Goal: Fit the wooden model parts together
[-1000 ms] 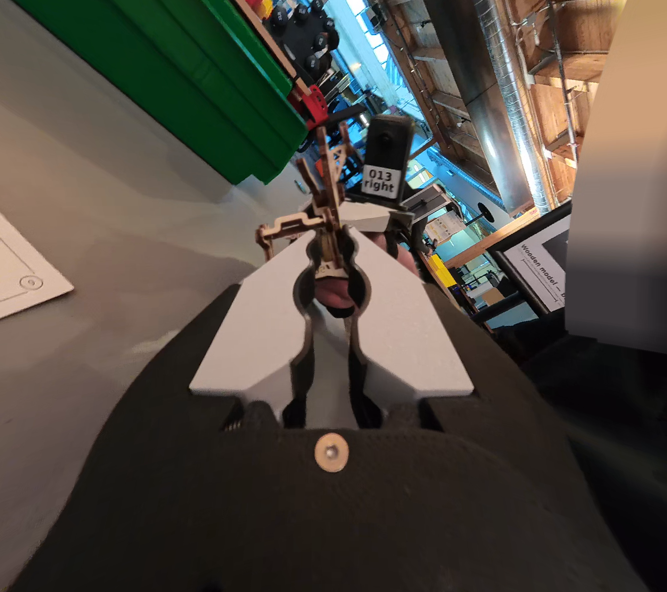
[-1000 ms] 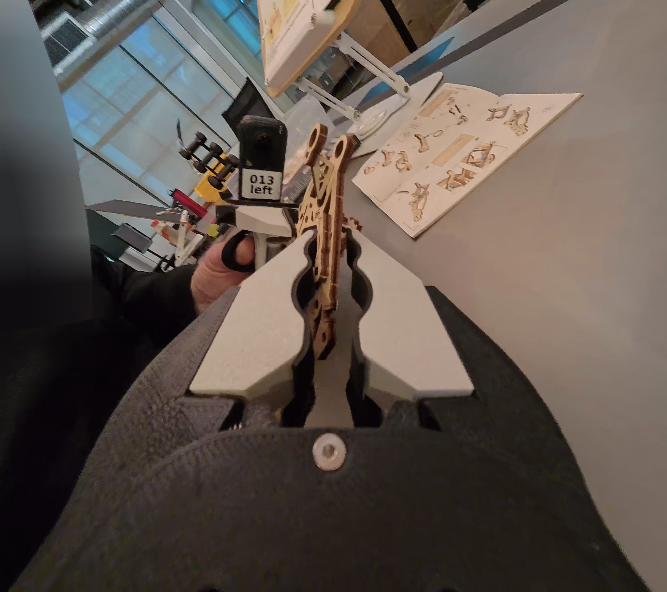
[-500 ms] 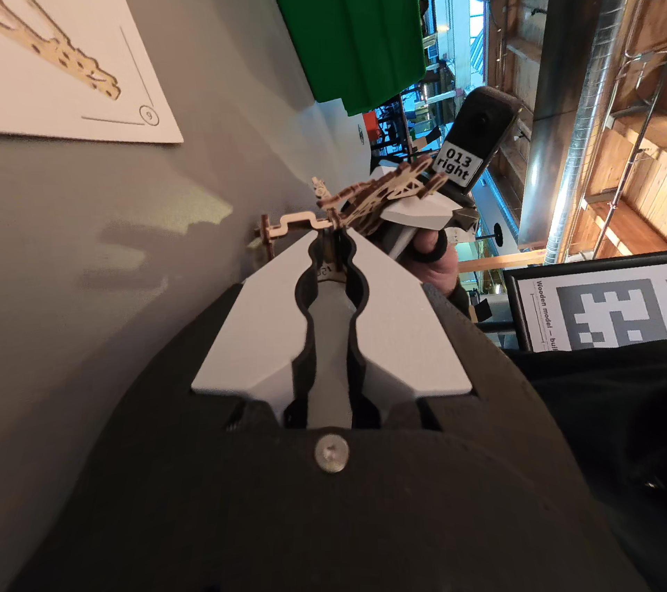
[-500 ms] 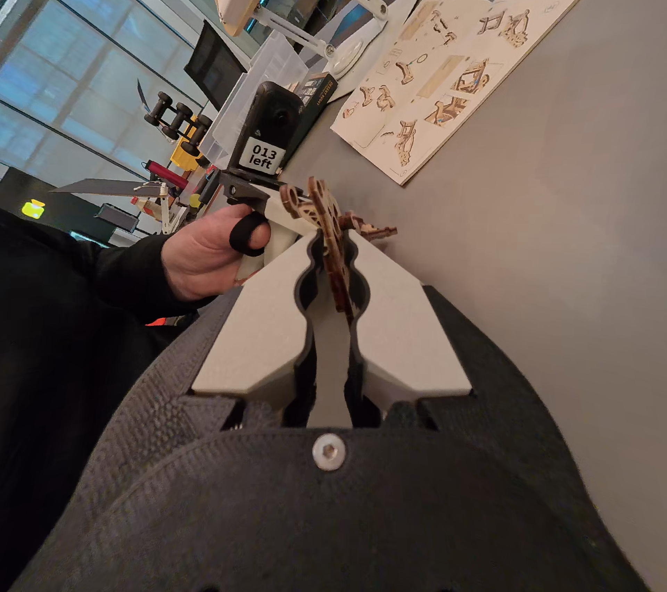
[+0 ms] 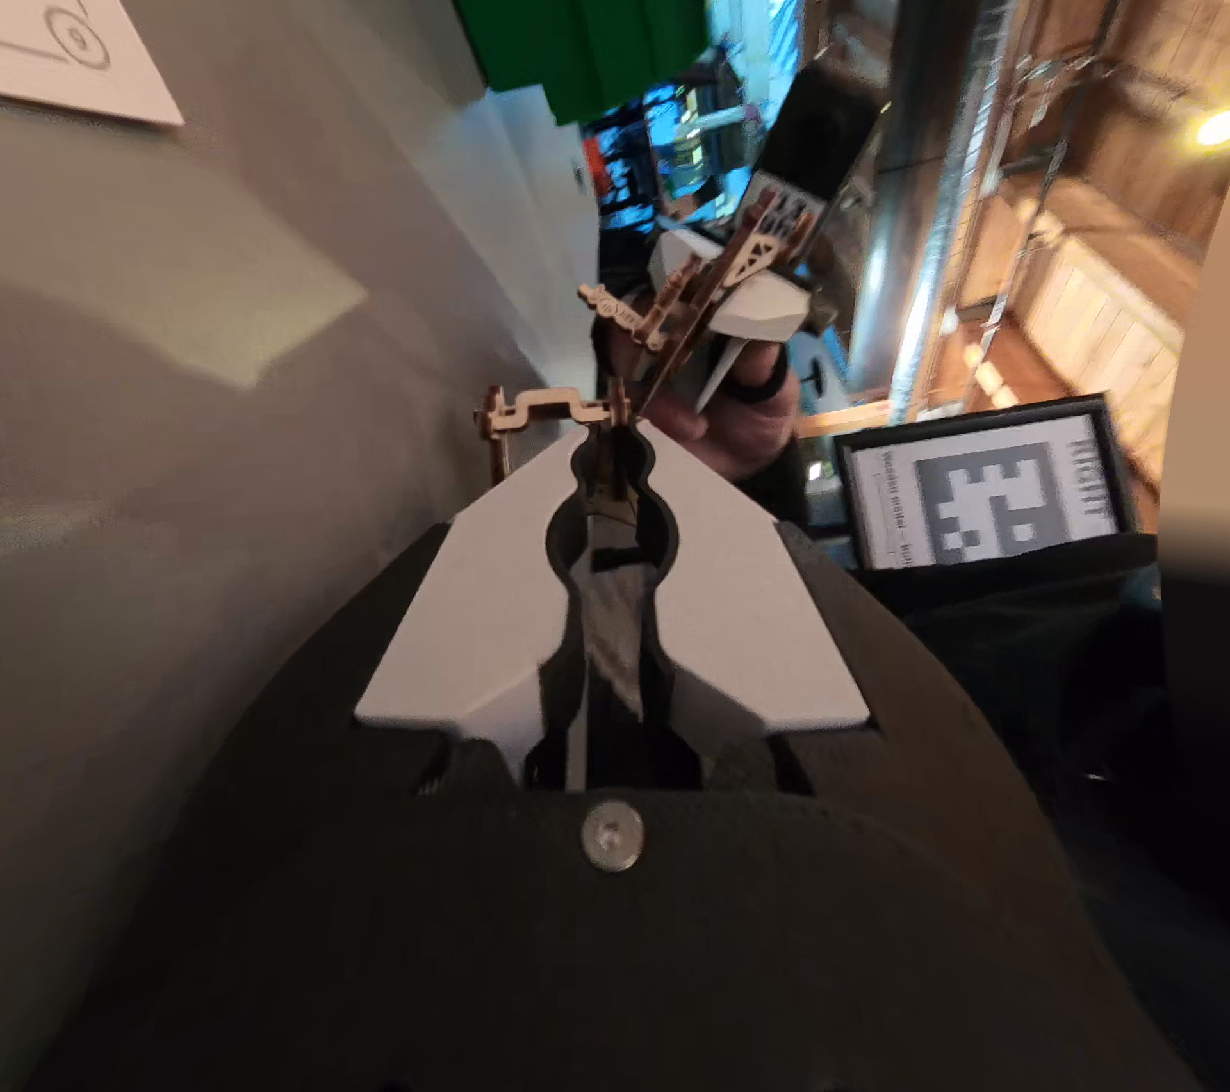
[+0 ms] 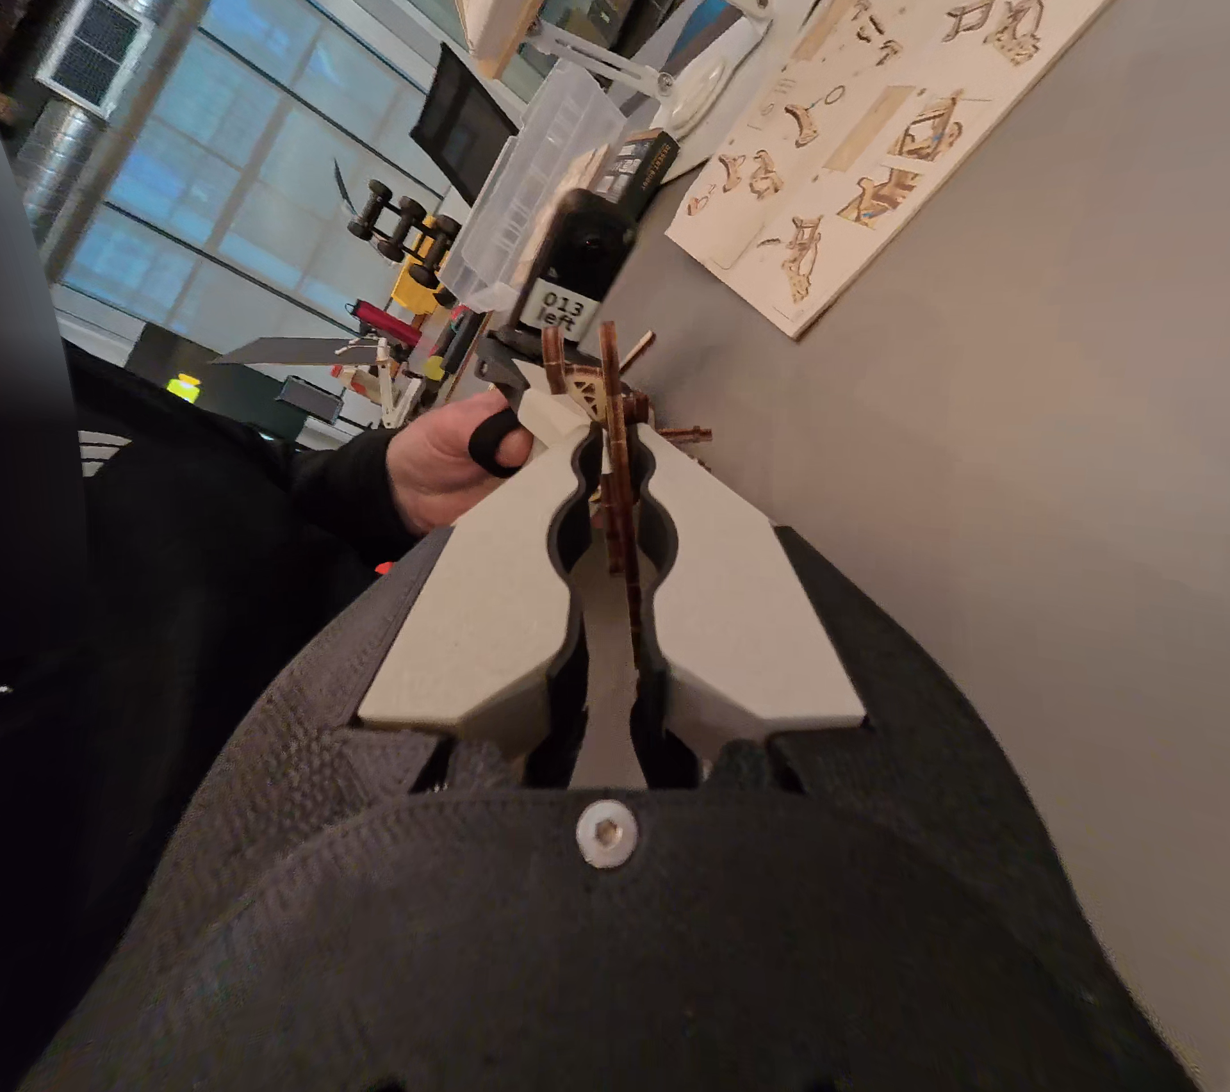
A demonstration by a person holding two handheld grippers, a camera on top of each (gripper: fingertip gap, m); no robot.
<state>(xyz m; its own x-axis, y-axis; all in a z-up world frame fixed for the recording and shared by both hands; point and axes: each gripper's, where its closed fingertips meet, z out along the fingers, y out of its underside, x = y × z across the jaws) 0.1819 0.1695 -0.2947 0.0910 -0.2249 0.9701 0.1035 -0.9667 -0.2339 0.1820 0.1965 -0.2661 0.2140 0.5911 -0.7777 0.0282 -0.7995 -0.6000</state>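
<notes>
The left gripper (image 5: 614, 434) has its jaws clamped on a stepped wooden crank piece (image 5: 540, 409). The right gripper (image 6: 615, 448) is clamped on the wooden model frame (image 6: 615, 461), both above the grey worktop (image 6: 998, 528).

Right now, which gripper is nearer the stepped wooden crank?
Left. The left gripper is shut on the stepped crank; the right gripper, clamping the lattice frame, is just beyond it.

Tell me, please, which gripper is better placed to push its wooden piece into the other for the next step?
Probably the right gripper: it grips the wooden frame deep between its fingers. The left gripper pinches the small crank piece only at its tips, so it should hold steady.
</notes>
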